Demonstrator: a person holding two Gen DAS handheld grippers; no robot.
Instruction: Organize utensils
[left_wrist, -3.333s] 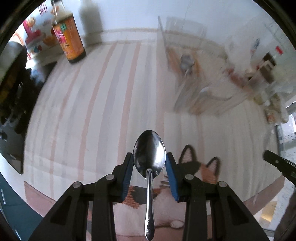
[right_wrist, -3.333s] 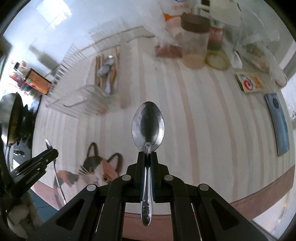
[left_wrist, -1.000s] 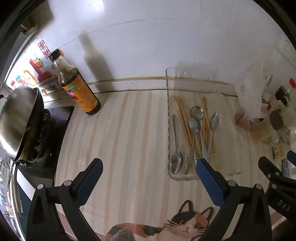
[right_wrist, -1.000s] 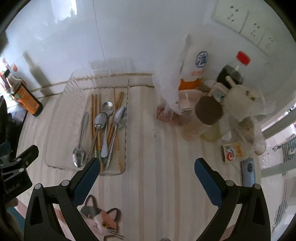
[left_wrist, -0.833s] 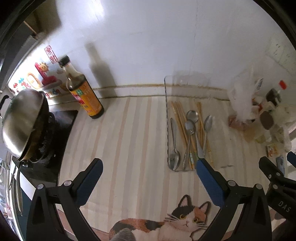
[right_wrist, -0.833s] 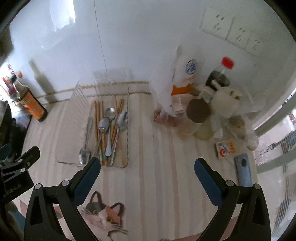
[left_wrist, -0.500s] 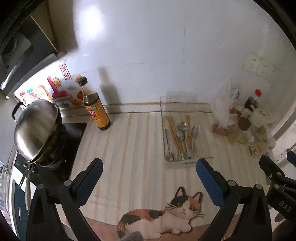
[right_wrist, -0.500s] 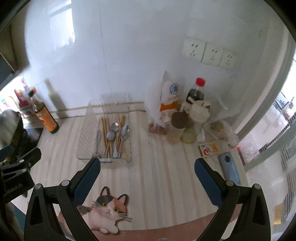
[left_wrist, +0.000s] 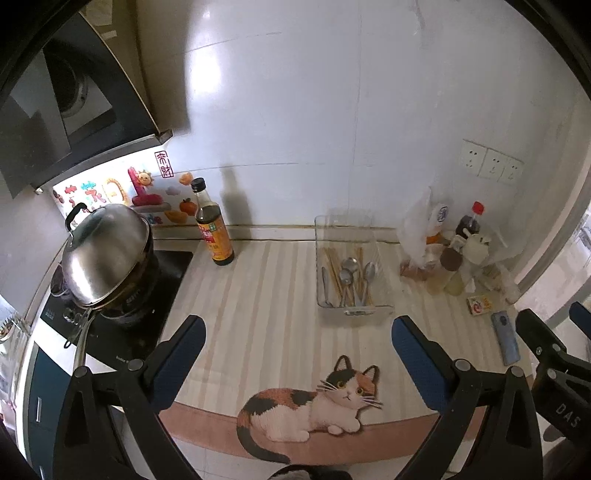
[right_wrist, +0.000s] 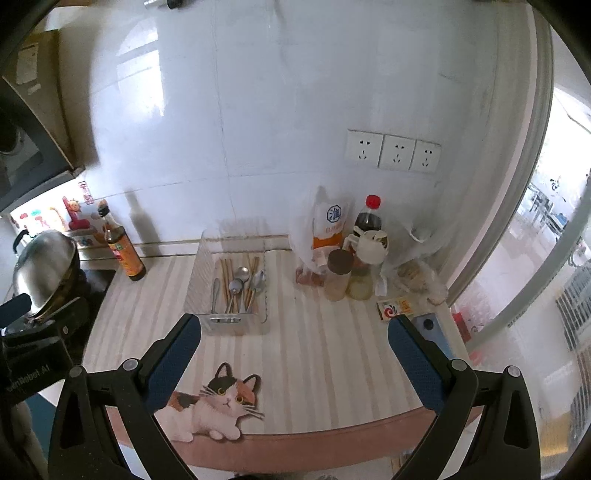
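Observation:
A clear plastic tray (left_wrist: 383, 281) stands at the back of the striped counter, also in the right wrist view (right_wrist: 202, 280). In it lie several metal spoons (left_wrist: 346, 277) (right_wrist: 236, 283) and wooden chopsticks (left_wrist: 331, 266) (right_wrist: 226, 271). My left gripper (left_wrist: 295, 354) is wide open and empty, held high above the counter's front edge. My right gripper (right_wrist: 293, 350) is wide open and empty too, high above the counter and well back from the tray.
A soy sauce bottle (left_wrist: 213, 232) and a lidded steel pot (left_wrist: 103, 254) on the stove stand at left. Bags, jars and bottles (right_wrist: 351, 258) crowd the back right. A phone (left_wrist: 506, 338) lies at right. A cat picture (left_wrist: 314, 402) marks the mat's front.
Both grippers held spoons 3.3 s ago; now both are open and empty, and the spoons lie in the tray. Over the last second both grippers rose and drew back from the counter.

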